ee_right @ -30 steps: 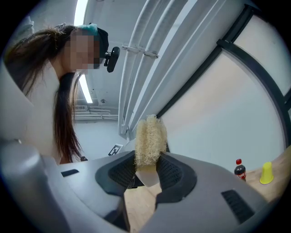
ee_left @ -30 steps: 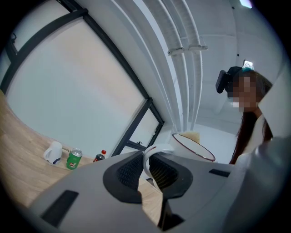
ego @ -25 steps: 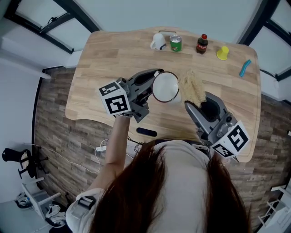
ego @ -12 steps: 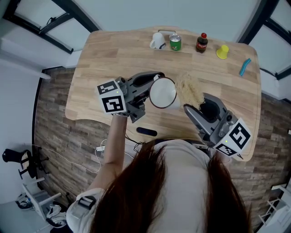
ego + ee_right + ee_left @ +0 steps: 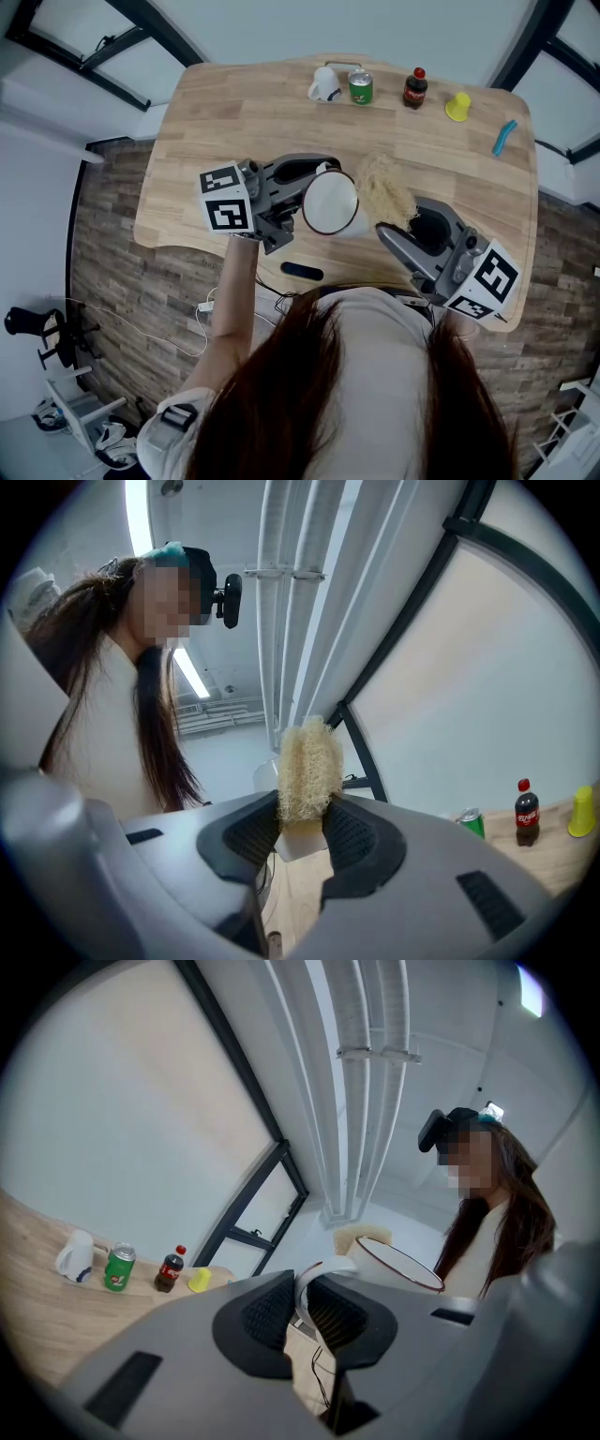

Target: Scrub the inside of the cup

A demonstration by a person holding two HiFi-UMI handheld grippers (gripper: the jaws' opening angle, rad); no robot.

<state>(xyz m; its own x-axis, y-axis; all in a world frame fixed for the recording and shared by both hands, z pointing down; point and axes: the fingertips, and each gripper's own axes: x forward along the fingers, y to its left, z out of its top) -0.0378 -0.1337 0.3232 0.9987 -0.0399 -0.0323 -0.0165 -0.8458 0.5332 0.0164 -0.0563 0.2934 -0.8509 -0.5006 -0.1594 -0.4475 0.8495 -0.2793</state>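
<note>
In the head view my left gripper (image 5: 317,170) holds a white cup (image 5: 330,203) with a dark red rim above the wooden table (image 5: 206,141). The cup is tipped so its mouth faces the camera. In the left gripper view the left gripper (image 5: 300,1305) is shut on the cup's thin handle (image 5: 317,1273), with the cup (image 5: 398,1266) just beyond the jaws. My right gripper (image 5: 396,225) is shut on a pale loofah scrubber (image 5: 384,191), which stands beside the cup's right rim. The right gripper view shows the right gripper (image 5: 302,822) clamping the loofah scrubber (image 5: 307,766) upright.
Along the table's far edge stand a white mug (image 5: 325,84), a green can (image 5: 361,87), a cola bottle (image 5: 413,90) and a small yellow cup (image 5: 457,107). A blue object (image 5: 504,139) lies at the far right. A dark flat object (image 5: 302,272) lies at the near edge.
The cup has come a little toward the person and to the left with the left gripper. The loofah has shifted left, closer to the cup's rim.
</note>
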